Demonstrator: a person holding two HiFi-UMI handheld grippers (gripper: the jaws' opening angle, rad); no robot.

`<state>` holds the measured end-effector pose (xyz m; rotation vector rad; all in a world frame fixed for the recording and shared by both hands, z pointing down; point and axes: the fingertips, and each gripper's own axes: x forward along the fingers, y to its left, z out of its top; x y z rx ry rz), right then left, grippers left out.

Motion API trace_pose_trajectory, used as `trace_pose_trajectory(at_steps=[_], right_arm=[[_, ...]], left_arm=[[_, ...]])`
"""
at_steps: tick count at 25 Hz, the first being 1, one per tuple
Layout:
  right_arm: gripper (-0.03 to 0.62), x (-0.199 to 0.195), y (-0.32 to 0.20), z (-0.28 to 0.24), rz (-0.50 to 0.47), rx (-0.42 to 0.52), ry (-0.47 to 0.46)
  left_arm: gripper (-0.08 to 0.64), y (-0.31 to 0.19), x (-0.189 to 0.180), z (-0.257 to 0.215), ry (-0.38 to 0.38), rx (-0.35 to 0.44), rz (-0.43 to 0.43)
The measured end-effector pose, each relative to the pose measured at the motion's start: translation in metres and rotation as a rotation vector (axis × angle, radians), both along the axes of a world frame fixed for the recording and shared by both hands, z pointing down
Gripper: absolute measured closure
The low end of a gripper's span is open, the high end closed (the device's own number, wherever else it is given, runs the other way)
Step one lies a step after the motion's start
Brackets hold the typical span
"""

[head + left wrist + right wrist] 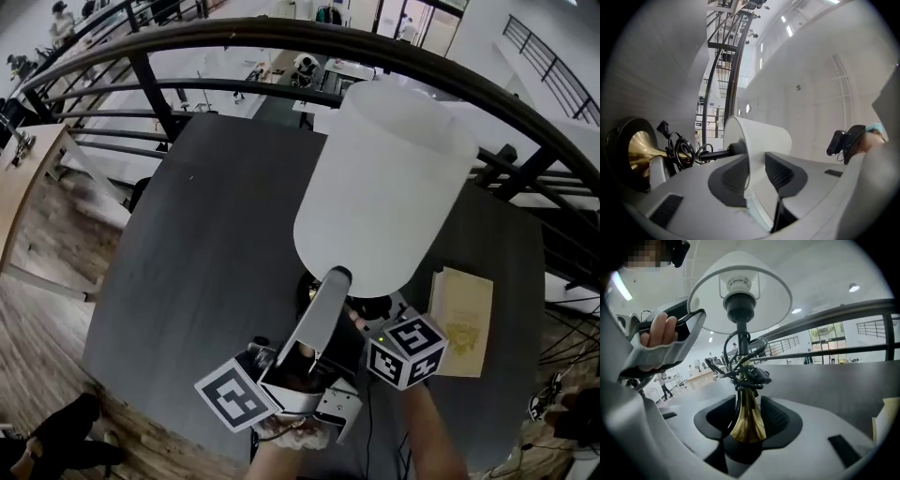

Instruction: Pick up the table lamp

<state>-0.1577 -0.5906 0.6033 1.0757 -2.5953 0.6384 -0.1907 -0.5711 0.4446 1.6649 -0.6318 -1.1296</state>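
The table lamp has a large white shade (384,178) and stands on the dark round table (216,234). My left gripper (337,275) reaches up to the shade's lower rim. In the left gripper view its jaws (752,171) straddle the thin wall of the shade (764,136), and a gap shows at the pads. My right gripper (367,314) sits low under the shade. Its open jaws (747,427) stand on either side of the brass stem (746,408). A coiled black cord (740,366) is wrapped round the stem. The lamp's base (633,150) shows dark with brass.
A tan book (461,321) lies on the table to the right of the lamp. A black curved railing (281,37) runs behind the table, with a lower floor beyond. Wooden flooring (47,309) lies to the left, and a person's shoe (56,436) is at the bottom left.
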Motion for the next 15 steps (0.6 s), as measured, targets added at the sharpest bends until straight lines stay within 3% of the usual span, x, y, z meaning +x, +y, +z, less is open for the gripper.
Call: trace_pose_trajectory(at_steps=[11,15], right_arm=[[0.403,-0.019,-0.003,0.016,-0.093,-0.017,0.039],[0.431,-0.019,-0.004,0.018,-0.106,-0.008,0.053]], left_arm=[[0.431,0.002,-0.007,0.003,0.014,0.017,0.014],[0.431,0.0,-0.007,0.004,0.019,0.02,0.021]])
